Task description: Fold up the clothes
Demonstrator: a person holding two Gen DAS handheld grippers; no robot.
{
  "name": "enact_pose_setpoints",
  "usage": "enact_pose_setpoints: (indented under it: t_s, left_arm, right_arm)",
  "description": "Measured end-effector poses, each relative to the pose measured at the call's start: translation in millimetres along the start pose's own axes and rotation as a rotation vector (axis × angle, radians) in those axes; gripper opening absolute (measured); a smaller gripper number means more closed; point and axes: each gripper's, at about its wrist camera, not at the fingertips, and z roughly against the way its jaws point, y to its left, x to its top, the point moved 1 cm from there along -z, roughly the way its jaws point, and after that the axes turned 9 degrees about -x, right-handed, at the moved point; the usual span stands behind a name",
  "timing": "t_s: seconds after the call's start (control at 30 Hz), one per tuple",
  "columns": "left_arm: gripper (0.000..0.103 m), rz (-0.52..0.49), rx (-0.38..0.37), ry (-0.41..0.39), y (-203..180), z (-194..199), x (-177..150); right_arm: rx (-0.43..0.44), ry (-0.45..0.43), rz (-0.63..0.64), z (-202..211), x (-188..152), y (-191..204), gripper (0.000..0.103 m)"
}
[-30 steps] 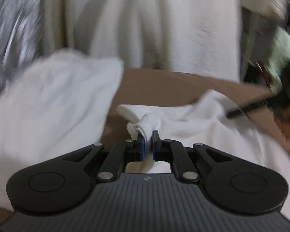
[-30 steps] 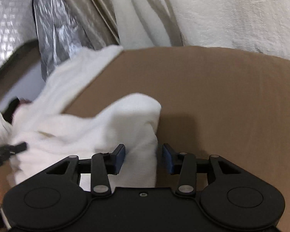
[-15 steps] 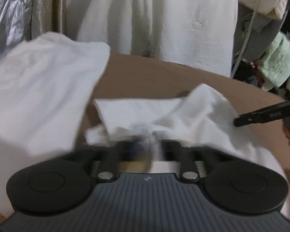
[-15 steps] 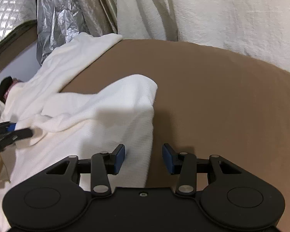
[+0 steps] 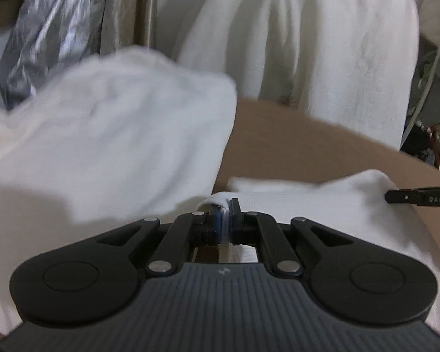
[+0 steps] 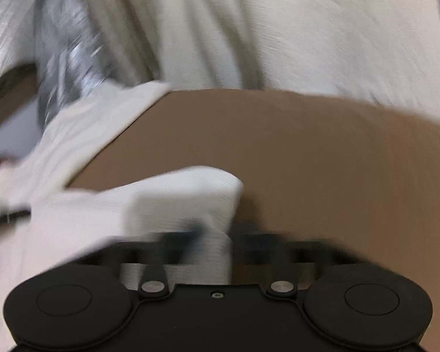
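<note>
Both grippers [image 5: 226, 215] [image 6: 217, 236] pinching white garment [image 5: 308, 202]

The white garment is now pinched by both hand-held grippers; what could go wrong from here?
1. The left hand-held gripper pinches only a thin fold of the garment, so it may slip out when pulled.
2. The right hand-held gripper has just been closing at the garment's edge; the blur hides how much cloth it caught.
3. The garment still lies bunched, so a fold could come out crooked.

— Any free room?
— Bare brown tabletop [image 6: 322, 161] from twelve to three o'clock.
— What's in the way?
— White garment [image 6: 82, 158] at nine; hanging white cloth [image 6: 322, 29] behind at twelve.
</note>
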Motion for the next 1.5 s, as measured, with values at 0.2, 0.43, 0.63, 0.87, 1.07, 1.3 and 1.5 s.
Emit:
enact_pose_setpoints:
  t_s: [0.2, 0.43, 0.63, 0.87, 1.07, 1.3, 1.5]
  left_arm:
    - [0.02, -0.232, 0.188, 0.098, -29.6, -22.3, 13.9]
    - [0.044, 0.098, 0.091, 0.186, 9.9, 54.2, 5.5]
    - [0.052, 0.101, 0.168, 0.333, -2.8, 125.3, -46.1]
    - [0.061, 0.287, 0.001, 0.446, -35.7, 184.8, -122.0]
    - [0.063, 0.266, -0.059, 0.556, -68.1, 196.5, -165.6]
    - [0.073, 0.352, -0.2, 0.618, -76.8, 198.8, -187.1]
    - [0.059, 0.371, -0.285, 0.651, -91.5, 206.2, -198.1]
  right_arm:
    - [-0.161, -0.066, 0.189, 9.1, 8.6, 24.2, 0.011]
    - [-0.234, -0.017, -0.062, 65.1, -30.8, -6.8, 0.06]
    - [0.018, 0.184, -0.134, 136.7, -105.3, -21.1, 0.06]
    - [0.056, 0.301, -0.129, 186.0, -167.5, -19.0, 0.06]
    - [0.092, 0.325, -0.203, 209.8, -196.6, -27.8, 0.061]
    - [0.161, 0.379, -0.272, 238.4, -237.0, -46.2, 0.061]
    - [0.251, 0.406, -0.373, 264.3, -278.1, -57.0, 0.067]
